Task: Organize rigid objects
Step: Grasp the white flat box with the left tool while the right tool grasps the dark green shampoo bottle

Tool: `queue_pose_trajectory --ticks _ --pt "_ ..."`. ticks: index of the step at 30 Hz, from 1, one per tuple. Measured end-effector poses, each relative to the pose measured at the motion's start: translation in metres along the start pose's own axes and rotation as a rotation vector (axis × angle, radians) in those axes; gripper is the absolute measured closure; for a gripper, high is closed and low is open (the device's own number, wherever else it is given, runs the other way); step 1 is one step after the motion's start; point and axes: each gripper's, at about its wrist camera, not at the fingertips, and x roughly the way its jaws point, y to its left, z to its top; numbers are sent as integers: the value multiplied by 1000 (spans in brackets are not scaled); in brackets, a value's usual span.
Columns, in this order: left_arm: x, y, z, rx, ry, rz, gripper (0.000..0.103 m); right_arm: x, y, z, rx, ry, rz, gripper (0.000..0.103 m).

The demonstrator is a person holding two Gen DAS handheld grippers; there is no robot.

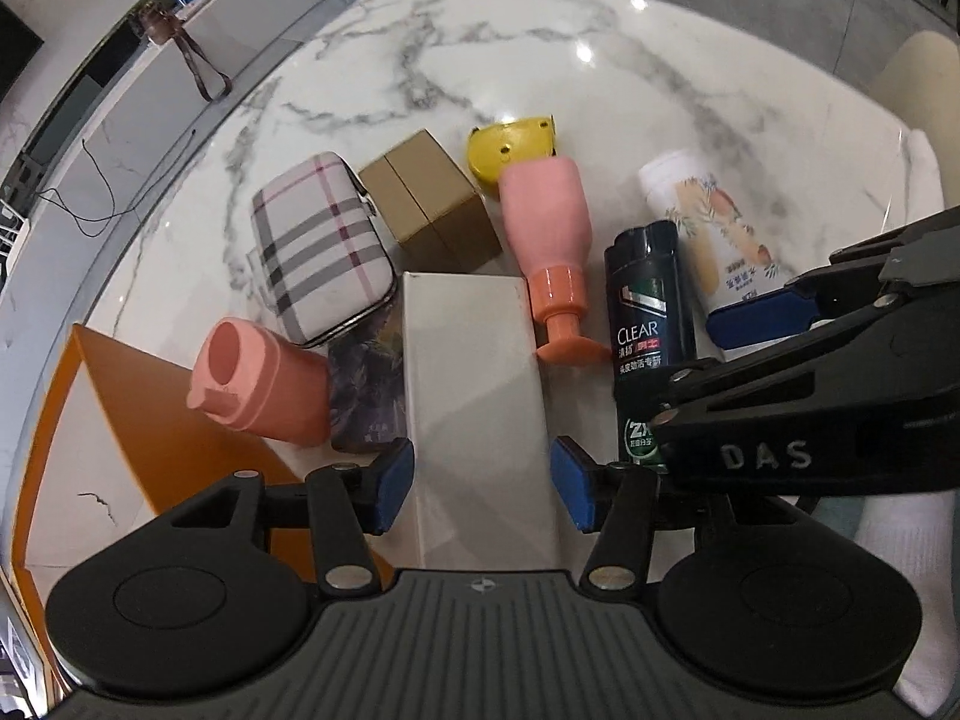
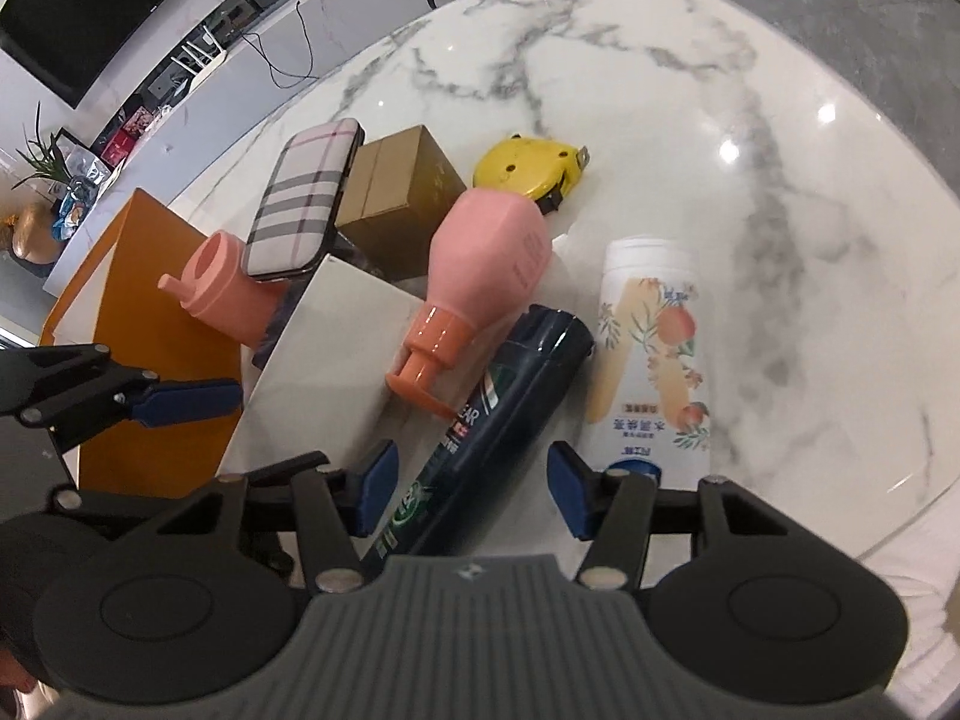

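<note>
The marble table is gleaming, polished enough to be throwing back ceiling lights. The white box is looking like smooth, satin card. The brown box is showing matt cardboard. The plaid case is wearing a fabric-like cover with a shiny metal rim. The pink pump bottle is looking like matt plastic, its orange collar glossier. The dark shampoo bottle is shining, slick plastic.

Black claw, blue pads, silver screws
</note>
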Motion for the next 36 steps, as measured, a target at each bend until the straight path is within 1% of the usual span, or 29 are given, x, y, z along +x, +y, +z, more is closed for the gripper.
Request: queue_pose_trajectory --ticks 5,7,8,11,14,15,22,23,24,28,32,36 --pt "11 -4 5 25 27 41 39 9 2 2 -5 6 -14 52" --pt "15 -8 6 39 40 53 34 13 2 2 -18 11 -34 54" --pt "17 -9 7 44 44 57 33 14 1 1 -17 12 -30 55" --pt "21 -11 10 45 57 68 30 14 -2 3 -20 15 -23 56" --pt "27 -15 11 52 68 76 30 15 -3 5 -16 22 -17 57" --pt "29 -15 12 53 70 77 32 15 -3 5 -17 21 -16 56" --pt "31 -14 12 20 59 73 33 16 -8 8 1 11 6 56" --pt "30 -12 11 7 58 66 33 16 -9 8 10 11 13 57" --pt "30 -11 11 -10 57 57 34 16 -11 9 20 11 13 61" --pt "24 -6 7 -54 43 33 34 15 -20 10 59 18 37 65" --pt "13 -6 6 -83 19 30 34 9 -22 10 59 6 29 67" --pt "0 -7 4 -112 -9 18 34 -1 -22 9 62 -15 48 69"
